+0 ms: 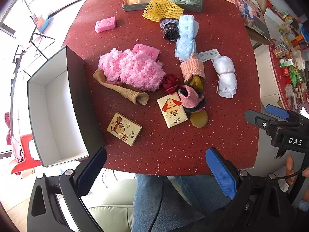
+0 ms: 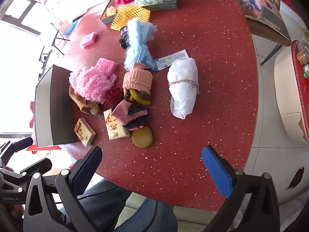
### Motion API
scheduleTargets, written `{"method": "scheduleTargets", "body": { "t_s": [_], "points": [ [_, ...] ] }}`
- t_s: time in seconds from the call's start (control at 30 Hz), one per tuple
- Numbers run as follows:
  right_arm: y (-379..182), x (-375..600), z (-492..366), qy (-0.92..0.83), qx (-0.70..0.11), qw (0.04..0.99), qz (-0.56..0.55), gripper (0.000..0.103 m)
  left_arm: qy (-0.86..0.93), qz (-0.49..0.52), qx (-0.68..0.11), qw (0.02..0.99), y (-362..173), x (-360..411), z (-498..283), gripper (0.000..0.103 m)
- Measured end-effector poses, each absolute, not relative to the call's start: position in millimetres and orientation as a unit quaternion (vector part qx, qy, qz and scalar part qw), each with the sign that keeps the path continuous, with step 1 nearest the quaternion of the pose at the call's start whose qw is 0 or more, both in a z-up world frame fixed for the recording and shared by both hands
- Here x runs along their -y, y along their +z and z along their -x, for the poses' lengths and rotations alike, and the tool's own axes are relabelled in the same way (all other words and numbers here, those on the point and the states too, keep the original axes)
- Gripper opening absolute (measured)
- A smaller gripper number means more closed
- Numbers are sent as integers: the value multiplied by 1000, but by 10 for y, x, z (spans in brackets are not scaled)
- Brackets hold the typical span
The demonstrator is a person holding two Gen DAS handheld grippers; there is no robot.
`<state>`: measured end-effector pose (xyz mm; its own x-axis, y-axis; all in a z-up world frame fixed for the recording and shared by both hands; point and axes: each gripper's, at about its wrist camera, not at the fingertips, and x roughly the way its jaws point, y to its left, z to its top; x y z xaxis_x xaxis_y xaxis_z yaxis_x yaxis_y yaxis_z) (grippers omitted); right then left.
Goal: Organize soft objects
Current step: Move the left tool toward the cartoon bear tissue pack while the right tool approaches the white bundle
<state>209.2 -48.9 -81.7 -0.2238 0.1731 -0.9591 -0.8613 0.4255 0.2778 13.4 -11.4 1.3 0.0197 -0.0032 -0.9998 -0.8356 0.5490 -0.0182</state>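
Note:
Soft things lie scattered on the red speckled table (image 1: 173, 150) (image 2: 212, 38): a pink fluffy scarf (image 1: 131, 69) (image 2: 90, 83), a tan stocking (image 1: 123, 91), a light blue fluffy piece (image 1: 186, 36) (image 2: 139, 44), a white tied bundle (image 1: 226, 77) (image 2: 183, 87), rolled socks (image 1: 193, 71) (image 2: 138, 81) and two pink sponges (image 1: 105, 24) (image 1: 146, 51). My left gripper (image 1: 156, 171) hangs open over the near table edge, holding nothing. My right gripper (image 2: 152, 166) is open too, above the near right part of the table, and shows at the right of the left wrist view (image 1: 270, 114).
An open grey box (image 1: 56, 116) (image 2: 52, 108) with a white inside stands at the table's left edge. A flat tray (image 1: 131, 7) (image 2: 108, 19) at the far edge holds a magenta scarf, a green bath puff and a small flower. Two tissue packs (image 1: 123, 128) (image 1: 171, 109) lie near. A person's jeans show below.

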Motion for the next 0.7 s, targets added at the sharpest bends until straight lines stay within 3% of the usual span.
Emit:
{"method": "scheduleTargets", "body": {
  "t_s": [0.7],
  "points": [
    [-772, 491, -2023, 471, -621, 562, 276, 103, 353, 367, -607, 610, -34, 149, 82, 103]
  ]
}}
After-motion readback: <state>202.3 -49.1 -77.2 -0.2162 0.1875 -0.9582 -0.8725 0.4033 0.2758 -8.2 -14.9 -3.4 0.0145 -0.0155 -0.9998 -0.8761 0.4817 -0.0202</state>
